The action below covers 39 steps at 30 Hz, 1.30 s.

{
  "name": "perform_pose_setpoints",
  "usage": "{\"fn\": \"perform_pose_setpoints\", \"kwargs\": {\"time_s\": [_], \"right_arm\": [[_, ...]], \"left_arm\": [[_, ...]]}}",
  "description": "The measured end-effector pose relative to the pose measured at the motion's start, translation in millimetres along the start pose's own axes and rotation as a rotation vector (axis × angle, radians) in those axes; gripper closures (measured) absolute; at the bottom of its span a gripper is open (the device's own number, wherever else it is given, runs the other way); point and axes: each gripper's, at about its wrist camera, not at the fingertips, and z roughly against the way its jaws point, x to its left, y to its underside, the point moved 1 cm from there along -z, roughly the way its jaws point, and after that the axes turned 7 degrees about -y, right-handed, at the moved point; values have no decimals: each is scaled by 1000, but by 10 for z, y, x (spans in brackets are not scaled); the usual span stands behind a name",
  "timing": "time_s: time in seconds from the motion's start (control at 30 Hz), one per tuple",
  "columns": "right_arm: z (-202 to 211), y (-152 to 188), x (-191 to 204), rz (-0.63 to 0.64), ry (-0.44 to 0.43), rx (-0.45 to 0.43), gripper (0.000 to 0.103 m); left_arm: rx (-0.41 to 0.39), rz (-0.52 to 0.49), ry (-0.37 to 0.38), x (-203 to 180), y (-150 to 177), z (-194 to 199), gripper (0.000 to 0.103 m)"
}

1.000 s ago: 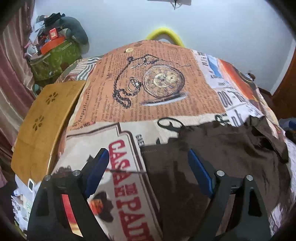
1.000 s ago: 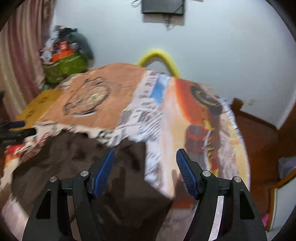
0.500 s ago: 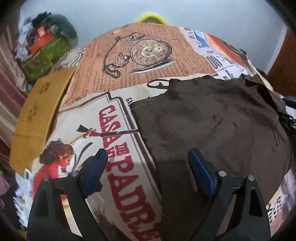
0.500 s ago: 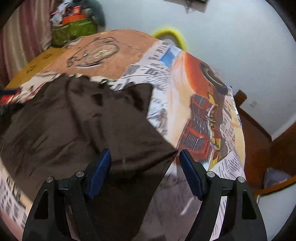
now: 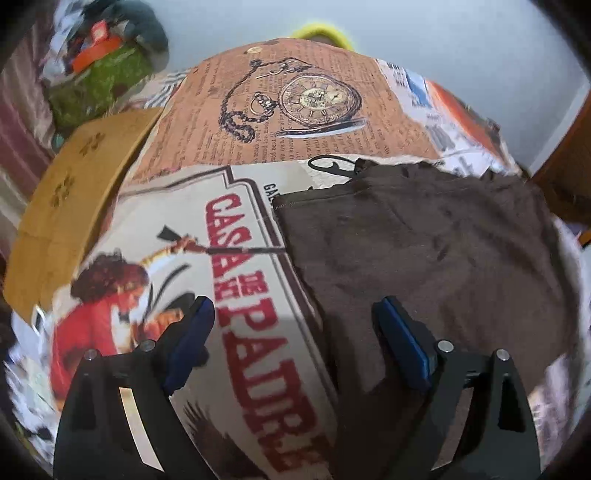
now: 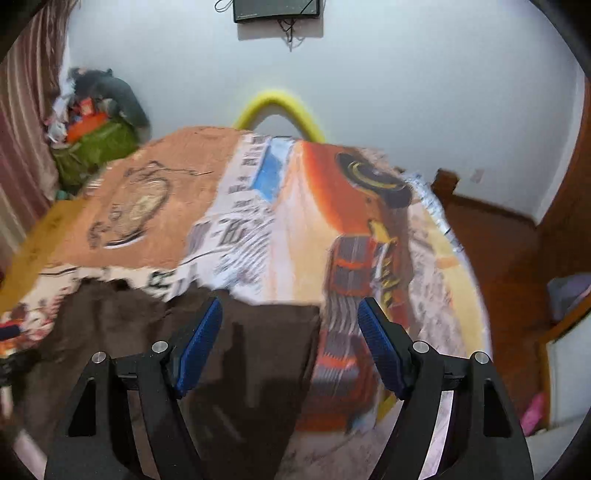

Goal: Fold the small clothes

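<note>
Room: pale wall behind; striped curtain at the left edge; wooden door or panel at the right.

Work surface: bed or table under a printed cover, a collage of newsprint, a pocket watch on a chain, an orange vehicle and a figure in red aiming a rifle. Large red lettering reads "CASA DE" and, in part, "PADR"; the rest is cut off by the frame. The small newsprint is not legible.

Brown garment: lies spread flat on the near right part of the cover, hem toward the red lettering. In the right wrist view one squared corner lies on the cover.

Yellow wooden board: beside the cover's left edge, with flower-shaped cut-outs.

Green bag: far left corner, heaped with clutter.

Yellow curved tube: behind the far edge.

Dark wall-mounted device: a cable hangs from it.

Left gripper: jaws wide apart, gripping nothing; the garment's left edge lies below the gap.

Right gripper: jaws apart, empty; the garment's corner lies below.
</note>
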Motion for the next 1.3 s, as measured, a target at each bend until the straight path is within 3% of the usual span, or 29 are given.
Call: {"fn": "perform_pose_setpoints", "kwargs": {"time_s": [0.17,0.3,0.5,0.73,0.97,1.1,1.2,1.27,1.3], "right_arm": [[170,297,227,72,-75,77,30],[317,585,462,161,-88,111,30],[242,899,636,221,-95,175,30],[91,978,557,173,-111,211,19],[78,1103,656,263,-85,206,13],[47,1091,613,230,-107,211,10],[48,1104,622,229,-114,209,9],[53,1108,629,230,-118,208,9],[55,1110,629,230,-120,208,9]], "left_arm": [[3,71,73,19,152,281,12],[12,72,63,-44,335,431,12],[101,158,127,-100,686,488,12],[216,235,314,-297,939,395,12],[176,275,399,-436,778,241,12],[127,290,378,-497,648,172,12],[95,265,339,-615,519,149,22],[87,274,320,-656,443,115,37],[87,289,318,-667,405,85,39]]}}
